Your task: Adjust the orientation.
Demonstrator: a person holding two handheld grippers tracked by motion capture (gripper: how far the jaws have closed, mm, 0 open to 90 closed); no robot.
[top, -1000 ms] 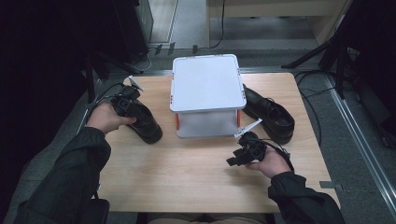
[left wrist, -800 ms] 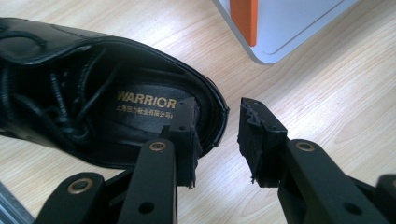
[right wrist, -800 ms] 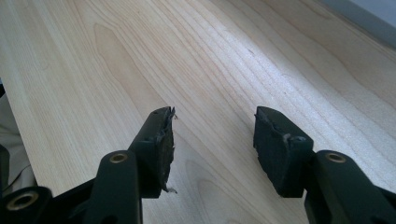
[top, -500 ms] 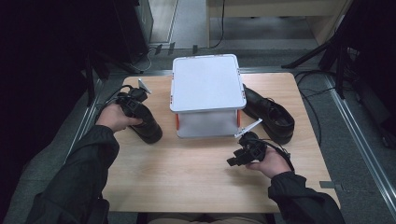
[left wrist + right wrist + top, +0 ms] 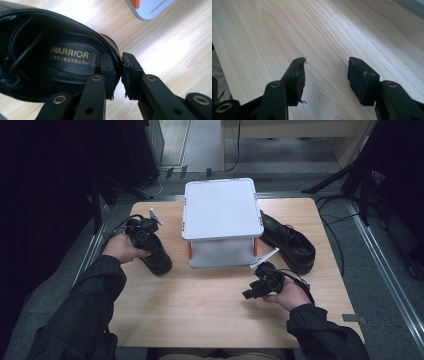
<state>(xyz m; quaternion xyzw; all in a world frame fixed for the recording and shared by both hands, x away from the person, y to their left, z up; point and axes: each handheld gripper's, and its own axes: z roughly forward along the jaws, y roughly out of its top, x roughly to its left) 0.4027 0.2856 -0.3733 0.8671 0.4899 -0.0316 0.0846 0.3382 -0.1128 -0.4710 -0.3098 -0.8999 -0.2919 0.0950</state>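
At a pale wooden table [image 5: 200,310] in a dim room, a person works a black gripper in each hand around a white lidded box [image 5: 221,210] with orange clips that stands at the table's far middle. Left of the box, the left gripper [image 5: 118,75] has just been closing its jaws and now pinches the heel rim of a black leather lace-up shoe [image 5: 155,255], one pad inside the collar and one outside; gold lettering reading WARRIOR shows on the insole [image 5: 70,53]. Right of the box lies the second black shoe [image 5: 290,245], untouched. In front of the box's right corner, the right gripper [image 5: 325,75] hangs over bare wood grain, jaws wide with nothing between them. Grey floor, cables and tripod legs [image 5: 350,175] ring the table.
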